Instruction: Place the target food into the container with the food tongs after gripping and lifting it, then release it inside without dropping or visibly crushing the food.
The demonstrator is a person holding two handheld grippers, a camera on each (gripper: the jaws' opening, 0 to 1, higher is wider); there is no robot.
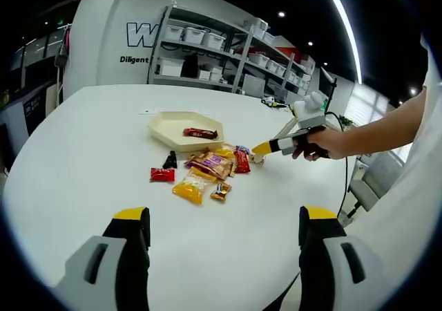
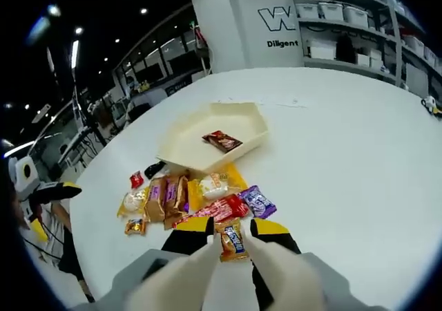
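Observation:
A cream hexagonal tray (image 1: 173, 126) (image 2: 183, 142) sits on the white table and holds one dark red snack bar (image 1: 200, 133) (image 2: 222, 141). In front of it lies a pile of wrapped snacks (image 1: 207, 167) (image 2: 176, 193). My right gripper (image 2: 233, 226) is low at the near edge of the pile, its yellow-tipped jaws shut on a small orange and blue packet (image 2: 233, 242). From the left gripper view, that right gripper (image 1: 262, 148) is held by a hand (image 1: 321, 144) just right of the pile. My left gripper (image 1: 224, 215) stands open well short of the pile, with nothing between its jaws.
A red packet (image 1: 162, 175) and a small black packet (image 1: 170, 161) lie apart at the pile's left. Bare white table (image 1: 83, 138) spreads around the tray. Shelving with white bins (image 1: 214, 45) stands behind the table. The left gripper (image 2: 48, 190) shows at the table's far left edge.

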